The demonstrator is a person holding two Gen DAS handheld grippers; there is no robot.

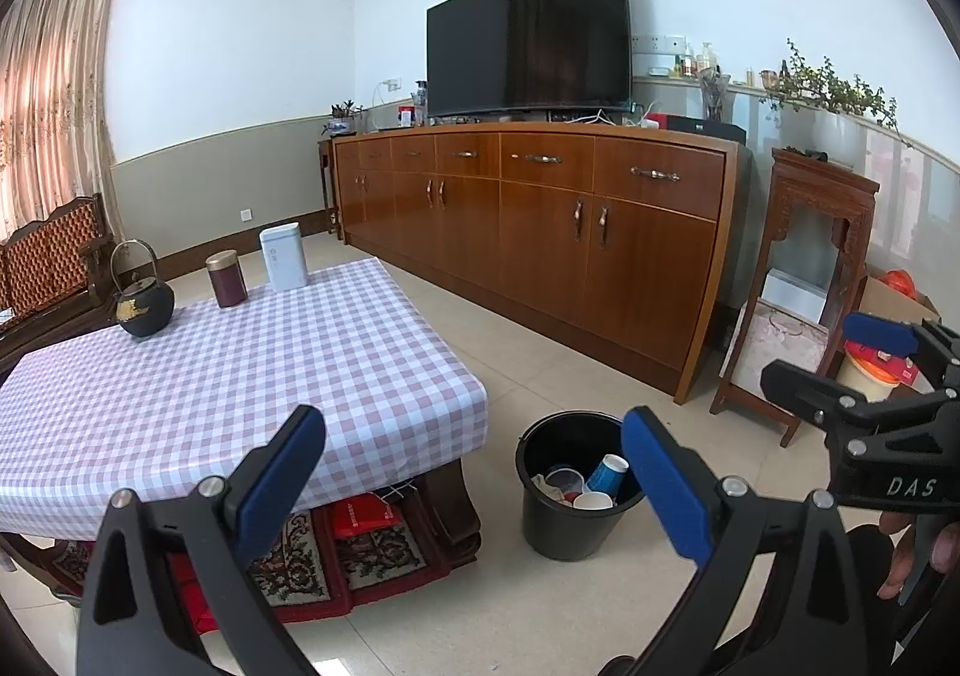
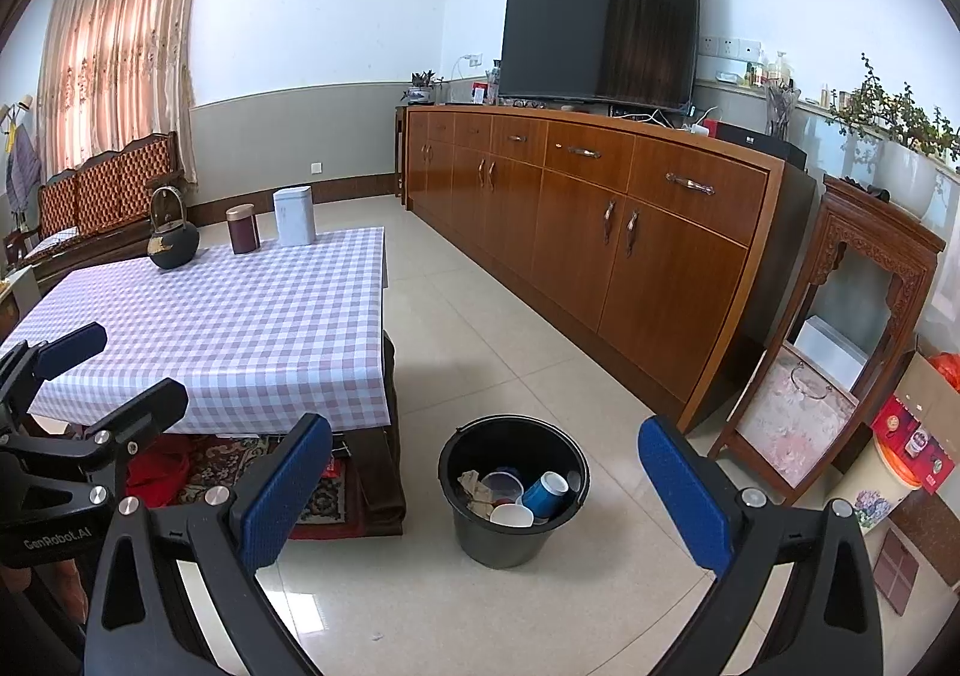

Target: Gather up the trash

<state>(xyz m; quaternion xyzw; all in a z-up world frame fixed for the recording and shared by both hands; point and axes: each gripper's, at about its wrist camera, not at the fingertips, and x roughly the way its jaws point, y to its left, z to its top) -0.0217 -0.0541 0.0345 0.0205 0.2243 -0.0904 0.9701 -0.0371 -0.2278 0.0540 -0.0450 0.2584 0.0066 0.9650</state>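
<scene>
A black bucket (image 1: 564, 532) (image 2: 498, 547) stands on the tiled floor by the low table's corner. Inside it lie a blue paper cup (image 1: 606, 472) (image 2: 546, 493), a white cup (image 1: 593, 501) (image 2: 511, 515), a clear plastic container (image 1: 564, 479) (image 2: 501, 485) and crumpled paper (image 2: 474, 487). My left gripper (image 1: 474, 472) (image 2: 114, 376) is open and empty, held over the table's edge to the left of the bucket. My right gripper (image 2: 486, 487) (image 1: 834, 355) is open too, with nothing between its blue pads; the bucket shows between its fingers, well below them.
The table's checked cloth (image 1: 240, 376) (image 2: 240, 328) carries a black teapot (image 1: 144, 298), a maroon canister (image 1: 227, 280) and a white tin (image 1: 284, 256) at the far end. A long wooden sideboard (image 2: 600, 232) with a TV lines the wall. A carved stand (image 2: 840, 352) and boxes sit at the right.
</scene>
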